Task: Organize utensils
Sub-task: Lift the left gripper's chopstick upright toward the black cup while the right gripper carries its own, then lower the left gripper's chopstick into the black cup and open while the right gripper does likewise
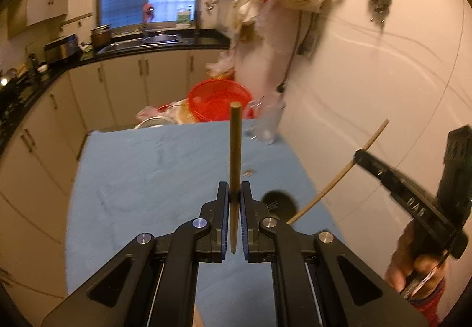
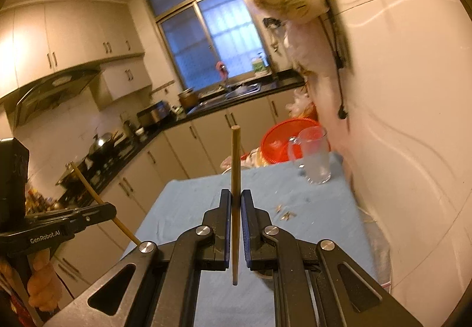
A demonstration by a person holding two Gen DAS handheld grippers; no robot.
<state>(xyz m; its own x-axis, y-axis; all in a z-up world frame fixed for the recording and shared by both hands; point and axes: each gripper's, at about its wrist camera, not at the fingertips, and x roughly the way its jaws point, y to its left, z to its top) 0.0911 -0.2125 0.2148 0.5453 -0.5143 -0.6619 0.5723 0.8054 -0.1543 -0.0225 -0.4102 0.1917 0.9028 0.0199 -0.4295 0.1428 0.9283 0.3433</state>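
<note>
My left gripper point(image 1: 234, 190) is shut on a brown wooden chopstick point(image 1: 235, 150) that stands upright between its jaws, above the blue cloth point(image 1: 147, 167). My right gripper point(image 2: 235, 197) is shut on a second chopstick point(image 2: 235, 162), also upright. Each gripper shows in the other's view: the right one point(image 1: 358, 154) at the right with its chopstick point(image 1: 339, 173) slanting, the left one point(image 2: 110, 209) at the left with its chopstick point(image 2: 88, 185) slanting. A clear glass mug point(image 2: 314, 154) stands at the far right corner of the cloth; it also shows in the left wrist view point(image 1: 267, 120).
A red plastic colander point(image 1: 219, 100) sits past the far edge of the cloth beside bowls. A dark round object point(image 1: 278, 203) lies on the cloth near the right edge. Small scraps point(image 2: 284, 213) lie on the cloth. The white wall point(image 1: 368, 76) runs along the right side; cabinets stand to the left.
</note>
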